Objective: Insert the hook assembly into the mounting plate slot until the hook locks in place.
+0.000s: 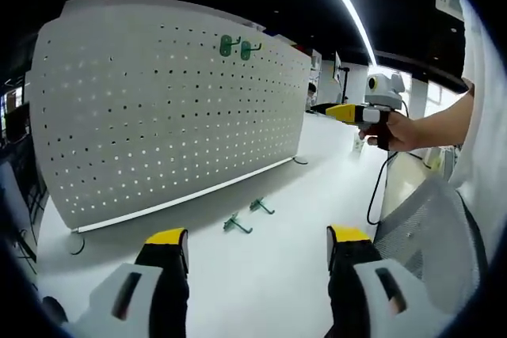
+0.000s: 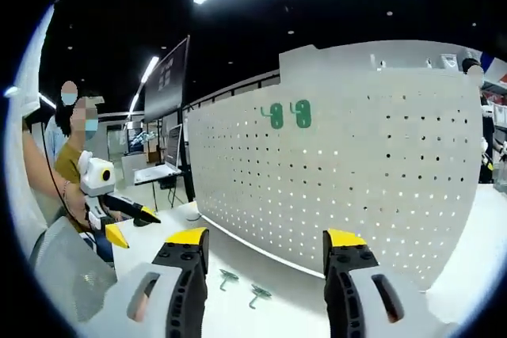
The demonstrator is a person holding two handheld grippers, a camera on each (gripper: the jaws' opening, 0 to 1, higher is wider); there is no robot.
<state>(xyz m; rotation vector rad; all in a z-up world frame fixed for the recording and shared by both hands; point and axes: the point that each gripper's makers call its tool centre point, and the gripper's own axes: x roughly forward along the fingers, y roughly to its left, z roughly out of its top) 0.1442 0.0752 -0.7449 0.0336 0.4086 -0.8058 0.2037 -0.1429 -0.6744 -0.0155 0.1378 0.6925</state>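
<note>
Yellow-tipped jaws stand wide apart at the bottom of my left gripper view, the left gripper point(image 1: 257, 247) holding nothing over the white table point(image 1: 261, 282); just past them two green hooks point(image 1: 237, 225) point(image 1: 261, 206) lie loose on the tabletop, side by side, near the foot of the white pegboard point(image 1: 158, 116); the board stands upright on the table, and two more green hooks point(image 1: 226, 45) point(image 1: 246, 50) hang next to each other close to its top edge; off to the right a person's hand point(image 1: 400, 131) holds the right gripper point(image 1: 342, 112) in the air beyond the board's end, and from this angle I cannot tell how its jaws stand.

In my right gripper view the right gripper point(image 2: 265, 244) shows its own jaws spread and empty; between them, low on the table point(image 2: 293, 306), I see the two loose hooks point(image 2: 229, 278) point(image 2: 259, 295); behind them rises the pegboard point(image 2: 356, 164) with the mounted pair of hooks point(image 2: 276, 115) point(image 2: 301, 113) high up; at the far left the left gripper point(image 2: 131, 224) comes into view, held by a seated person point(image 2: 67, 172), its yellow tips apart.
</note>
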